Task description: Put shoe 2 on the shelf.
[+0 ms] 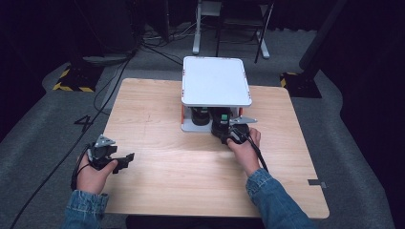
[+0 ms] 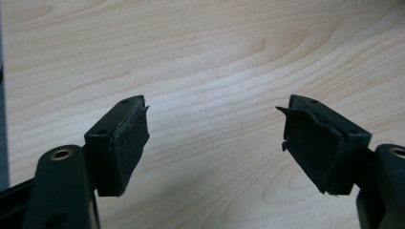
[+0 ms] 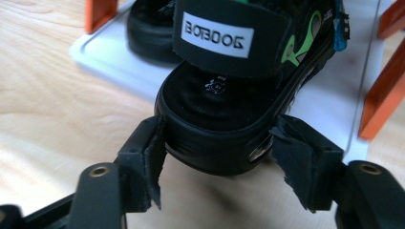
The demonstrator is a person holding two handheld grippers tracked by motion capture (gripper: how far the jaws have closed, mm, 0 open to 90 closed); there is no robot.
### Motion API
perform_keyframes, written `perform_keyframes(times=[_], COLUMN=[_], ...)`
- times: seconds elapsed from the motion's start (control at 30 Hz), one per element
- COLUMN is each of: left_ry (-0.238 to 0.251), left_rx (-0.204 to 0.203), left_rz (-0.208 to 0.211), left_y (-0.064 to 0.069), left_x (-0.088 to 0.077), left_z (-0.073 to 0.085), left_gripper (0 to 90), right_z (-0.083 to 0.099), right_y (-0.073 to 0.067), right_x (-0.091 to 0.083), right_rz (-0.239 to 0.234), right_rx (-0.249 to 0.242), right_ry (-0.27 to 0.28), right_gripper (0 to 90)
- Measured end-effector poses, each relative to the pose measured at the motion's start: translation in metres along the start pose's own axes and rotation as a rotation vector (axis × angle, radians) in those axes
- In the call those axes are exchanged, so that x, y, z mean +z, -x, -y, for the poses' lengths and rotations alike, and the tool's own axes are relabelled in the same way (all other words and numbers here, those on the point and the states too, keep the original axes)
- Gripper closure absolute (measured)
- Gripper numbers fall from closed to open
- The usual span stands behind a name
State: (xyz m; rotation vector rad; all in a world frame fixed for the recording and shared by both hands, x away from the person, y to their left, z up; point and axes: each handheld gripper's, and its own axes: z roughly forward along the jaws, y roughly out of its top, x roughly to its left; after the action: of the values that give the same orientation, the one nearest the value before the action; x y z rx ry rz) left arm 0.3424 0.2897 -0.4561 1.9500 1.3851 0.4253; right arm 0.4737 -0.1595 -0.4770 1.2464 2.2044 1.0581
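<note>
right gripper [image 3: 217,157], forearm stretched toward the white shelf rack [image 1: 217,81], clasps the heel of a black sandal [image 3: 224,109] at its lower tray; left gripper [image 2: 215,143] rests spread, empty, over the table [image 1: 157,119].

Black sandal [image 3: 224,109]: white label on its strap [image 3: 217,36] reads "BOTBOOG"-like letters, upside down, uncertain. Small white logo on insole, unreadable. Floor off table's left edge: "4" [image 1: 85,122].

High cam overhead, facing fwd/down; gripper cams close-up, share table [image 1: 157,109].
</note>
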Motion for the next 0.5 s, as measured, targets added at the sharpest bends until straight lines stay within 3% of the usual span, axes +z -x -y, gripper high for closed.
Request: perform_keyframes(times=[0.13, 0.27, 0.5], left_ry=[0.005, 0.006, -0.002], left_rx=[-0.019, -0.039, -0.040], left_rz=[-0.021, -0.034, -0.028], left_y=[-0.005, -0.009, -0.008], left_x=[-0.009, -0.013, -0.011], left_z=[0.008, 0.013, 0.015], left_gripper=[23.7, 23.7, 23.8], right_z=[-0.011, -0.018, -0.020], right_y=[0.008, 0.014, 0.015], right_x=[0.014, 0.024, 0.032], right_rz=[0.009, 0.000, 0.003], right_rx=[-0.021, 0.026, 0.043], right_ry=[0.001, 0.025, 0.053], right_gripper=[39.5, 41.2, 40.1])
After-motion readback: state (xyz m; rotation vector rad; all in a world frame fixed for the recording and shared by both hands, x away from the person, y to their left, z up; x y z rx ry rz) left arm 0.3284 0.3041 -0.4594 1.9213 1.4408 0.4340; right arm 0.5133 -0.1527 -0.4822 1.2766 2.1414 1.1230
